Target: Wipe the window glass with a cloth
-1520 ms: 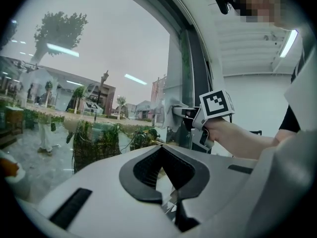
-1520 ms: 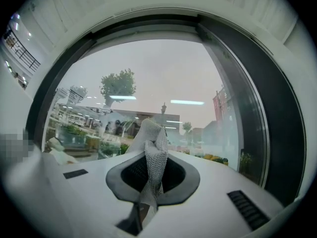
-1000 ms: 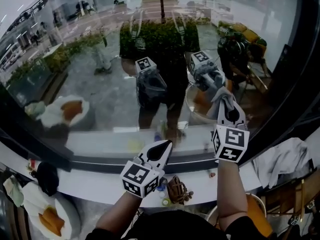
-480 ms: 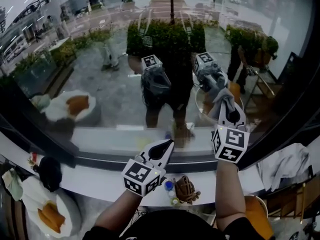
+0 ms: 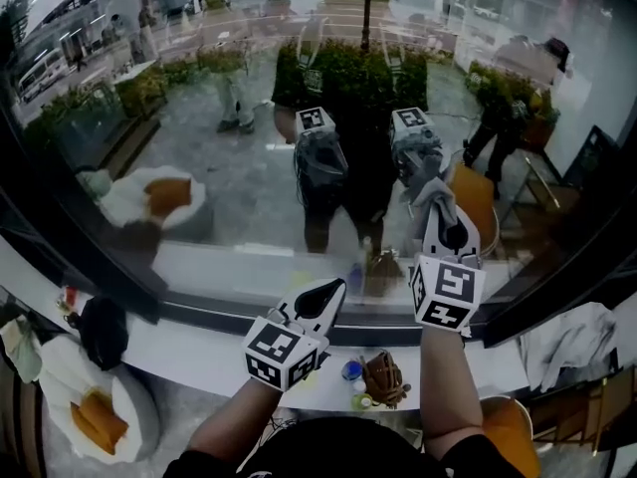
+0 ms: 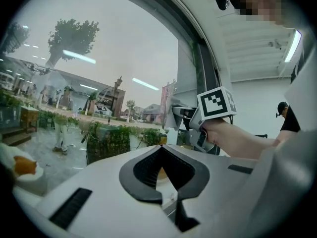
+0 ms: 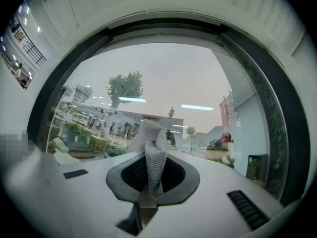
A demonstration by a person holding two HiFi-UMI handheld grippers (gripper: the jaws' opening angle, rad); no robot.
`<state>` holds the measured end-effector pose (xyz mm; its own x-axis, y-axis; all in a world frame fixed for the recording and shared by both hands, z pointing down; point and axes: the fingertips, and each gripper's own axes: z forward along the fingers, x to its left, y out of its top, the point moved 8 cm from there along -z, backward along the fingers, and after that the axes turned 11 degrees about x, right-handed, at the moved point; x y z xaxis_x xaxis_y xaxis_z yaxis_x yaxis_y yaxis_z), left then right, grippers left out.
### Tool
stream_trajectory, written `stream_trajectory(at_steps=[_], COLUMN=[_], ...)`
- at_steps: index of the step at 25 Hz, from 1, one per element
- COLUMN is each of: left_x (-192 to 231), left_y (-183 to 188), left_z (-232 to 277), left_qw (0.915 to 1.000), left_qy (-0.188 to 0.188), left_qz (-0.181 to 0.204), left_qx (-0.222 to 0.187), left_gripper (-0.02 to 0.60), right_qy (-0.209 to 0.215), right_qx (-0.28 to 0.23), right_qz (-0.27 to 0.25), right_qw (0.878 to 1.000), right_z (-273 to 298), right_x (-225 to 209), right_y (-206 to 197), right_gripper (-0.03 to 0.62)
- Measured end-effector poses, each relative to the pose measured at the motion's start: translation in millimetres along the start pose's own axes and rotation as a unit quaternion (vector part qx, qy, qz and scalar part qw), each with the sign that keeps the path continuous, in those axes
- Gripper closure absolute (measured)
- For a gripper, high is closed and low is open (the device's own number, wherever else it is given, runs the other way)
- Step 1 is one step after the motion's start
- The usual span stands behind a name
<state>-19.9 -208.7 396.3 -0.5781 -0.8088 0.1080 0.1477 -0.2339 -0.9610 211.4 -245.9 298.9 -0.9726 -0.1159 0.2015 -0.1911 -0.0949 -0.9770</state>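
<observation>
A bunched grey mesh cloth [image 5: 436, 202] stands upright against the reflective window glass [image 5: 229, 167].

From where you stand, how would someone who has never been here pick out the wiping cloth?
Start at the large window glass straight ahead. In front of it, on the right, rises the white two-jaw right gripper with a black-and-white marker cube. The small pale grey, mesh-textured cloth sticks up from its tip, pinched between the shut jaws. The white left gripper beside it holds nothing.

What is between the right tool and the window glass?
A grey mesh cloth, pinched in the right tool, sticks up toward the window glass. The right gripper view shows it.
</observation>
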Motion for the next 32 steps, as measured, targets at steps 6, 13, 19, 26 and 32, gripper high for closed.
stream_trajectory(at_steps=[6,13,19,26,32], left_x=[66.3,119.2,155.2,199.0,204.7], left_y=[-19.1,-41.7,-54.3,-73.6,-74.4], left_z=[-70.6,-135.0,-187.7,-244.9,-247.5], left_qw=[0.9995,0.9973,0.9928,0.9849,0.9817], left_qy=[0.026,0.067,0.109,0.156,0.174], left_qz=[-0.005,-0.026,-0.046,-0.073,-0.077], left_qx=[-0.014,-0.013,-0.015,-0.018,-0.014], left_gripper=[0.574,0.574,0.574,0.574,0.574], right_qy=[0.026,0.069,0.103,0.151,0.169], right_qx=[-0.007,-0.015,-0.017,-0.019,-0.021], right_qz=[-0.005,-0.021,-0.043,-0.042,-0.036], right_qw=[1.0,0.997,0.994,0.987,0.985], right_z=[3.5,11.6,21.3,30.4,35.5], right_x=[103.7,205.9,287.5,379.2,386.5], right_y=[15.3,24.6,35.5,43.2,41.5], right_gripper=[0.553,0.553,0.553,0.553,0.553])
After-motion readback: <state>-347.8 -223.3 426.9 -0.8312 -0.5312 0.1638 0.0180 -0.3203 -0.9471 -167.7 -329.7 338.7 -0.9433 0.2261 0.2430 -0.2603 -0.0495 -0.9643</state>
